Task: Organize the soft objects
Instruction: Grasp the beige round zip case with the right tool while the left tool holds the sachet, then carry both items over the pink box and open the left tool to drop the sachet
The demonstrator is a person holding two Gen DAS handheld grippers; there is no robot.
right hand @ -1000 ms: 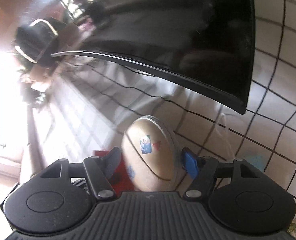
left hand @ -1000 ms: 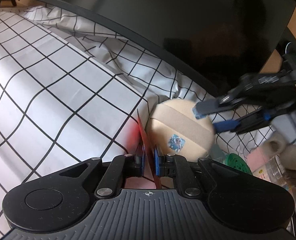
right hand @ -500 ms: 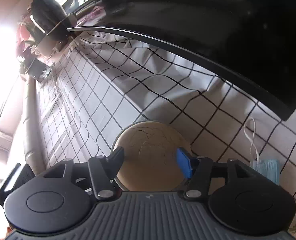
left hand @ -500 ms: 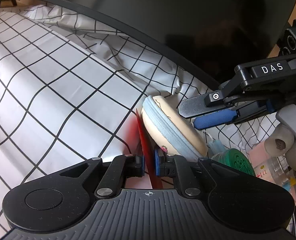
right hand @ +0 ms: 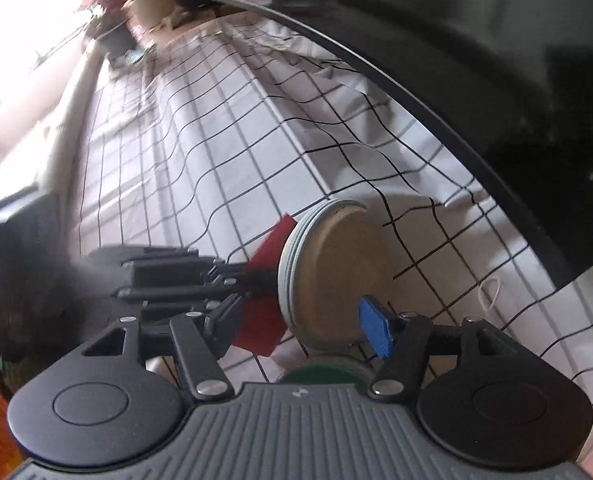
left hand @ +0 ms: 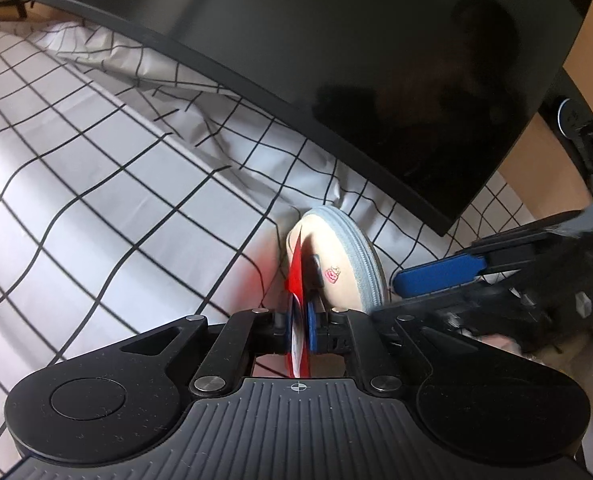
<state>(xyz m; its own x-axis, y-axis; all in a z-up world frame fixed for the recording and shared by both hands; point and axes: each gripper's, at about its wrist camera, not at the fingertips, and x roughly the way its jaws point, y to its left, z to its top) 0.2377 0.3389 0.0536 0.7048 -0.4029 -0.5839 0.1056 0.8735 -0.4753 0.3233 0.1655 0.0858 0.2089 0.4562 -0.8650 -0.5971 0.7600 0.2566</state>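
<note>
Daylight floods in from the upper left of the right wrist view, blown out white. The checked cloth (left hand: 96,168) bends strongly at the fisheye edges. The right claw (left hand: 432,292) is motion-blurred; the dark screen (right hand: 496,60) shows dim reflections.

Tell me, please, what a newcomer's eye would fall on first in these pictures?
First, the round beige zip pouch, standing on edge on the checked cloth in front of the big dark monitor. Next, the red tab beside it, pinched in the left gripper, while the right gripper sits open at the pouch.
</note>
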